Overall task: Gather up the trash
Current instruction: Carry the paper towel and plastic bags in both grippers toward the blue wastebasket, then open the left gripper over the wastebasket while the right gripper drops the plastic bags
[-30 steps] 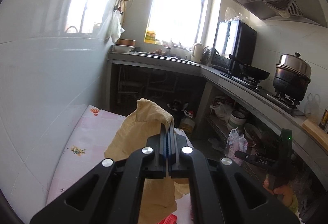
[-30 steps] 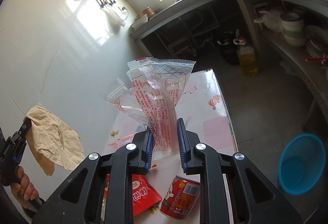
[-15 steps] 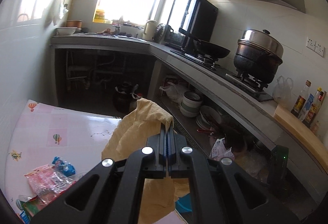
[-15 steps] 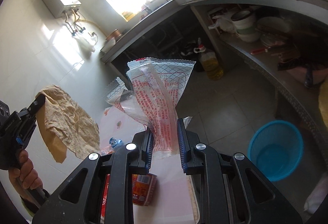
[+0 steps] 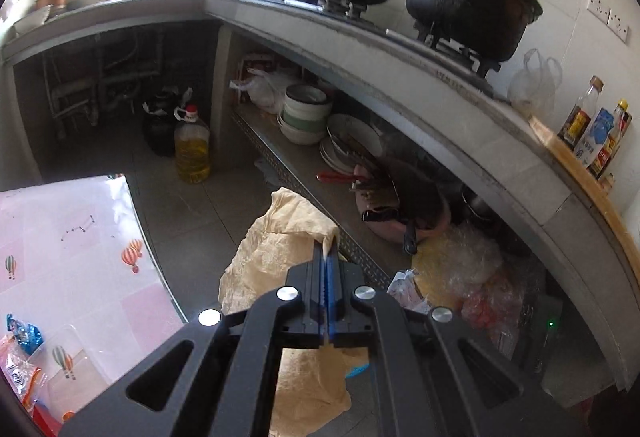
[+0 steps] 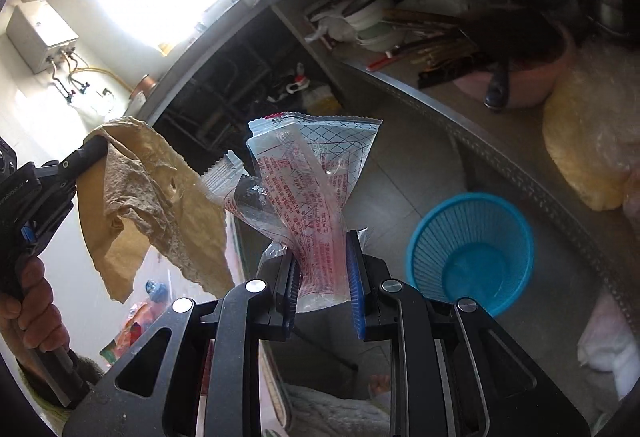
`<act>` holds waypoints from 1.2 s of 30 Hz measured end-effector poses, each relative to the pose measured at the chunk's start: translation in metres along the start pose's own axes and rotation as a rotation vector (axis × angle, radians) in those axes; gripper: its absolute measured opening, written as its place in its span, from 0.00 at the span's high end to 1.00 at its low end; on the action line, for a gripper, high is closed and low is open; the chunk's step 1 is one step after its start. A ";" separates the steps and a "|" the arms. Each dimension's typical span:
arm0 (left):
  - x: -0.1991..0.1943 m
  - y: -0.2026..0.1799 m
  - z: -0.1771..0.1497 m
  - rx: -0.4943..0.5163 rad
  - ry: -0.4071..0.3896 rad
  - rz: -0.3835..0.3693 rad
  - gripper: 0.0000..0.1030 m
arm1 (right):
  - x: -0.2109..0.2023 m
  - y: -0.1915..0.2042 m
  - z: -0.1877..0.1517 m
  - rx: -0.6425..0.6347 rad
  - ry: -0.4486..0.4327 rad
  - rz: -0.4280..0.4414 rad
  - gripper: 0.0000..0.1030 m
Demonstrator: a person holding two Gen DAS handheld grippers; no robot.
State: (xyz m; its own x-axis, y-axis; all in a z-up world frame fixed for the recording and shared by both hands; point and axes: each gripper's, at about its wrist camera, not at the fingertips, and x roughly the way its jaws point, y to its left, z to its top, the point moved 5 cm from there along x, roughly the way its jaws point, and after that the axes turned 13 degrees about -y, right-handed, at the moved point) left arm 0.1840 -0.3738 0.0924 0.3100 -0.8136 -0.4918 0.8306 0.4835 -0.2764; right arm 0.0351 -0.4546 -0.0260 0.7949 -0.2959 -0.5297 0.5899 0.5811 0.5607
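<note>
We see both grippers angled downward over grey floor beside table edge. Left gripper clamped tight on crumpled tan paper, which hangs in air; person's hand wraps its handle at left of right-wrist view. Right gripper narrowly closed on clear printed plastic wrapper, held upright. Blue basket on floor, lower right of wrapper, apart.

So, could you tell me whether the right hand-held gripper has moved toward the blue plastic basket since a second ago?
Yes: the blue plastic basket now sits nearer the right hand-held gripper.
</note>
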 end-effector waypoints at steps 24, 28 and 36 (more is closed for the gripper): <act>0.229 -0.060 -0.115 -0.228 0.472 -0.107 1.00 | 0.003 -0.129 -0.036 0.189 0.057 -0.273 0.80; 0.257 -0.048 -0.145 -0.269 0.533 -0.049 1.00 | -0.001 -0.137 -0.042 0.195 0.058 -0.288 0.80; 0.298 -0.031 -0.197 -0.318 0.647 0.037 0.99 | -0.011 -0.149 -0.047 0.198 0.050 -0.315 0.80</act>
State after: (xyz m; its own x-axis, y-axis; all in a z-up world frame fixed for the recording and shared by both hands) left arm 0.1589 -0.5675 -0.2079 -0.0828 -0.4881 -0.8688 0.6190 0.6581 -0.4287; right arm -0.0679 -0.5023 -0.1332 0.5653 -0.3964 -0.7234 0.8241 0.3083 0.4751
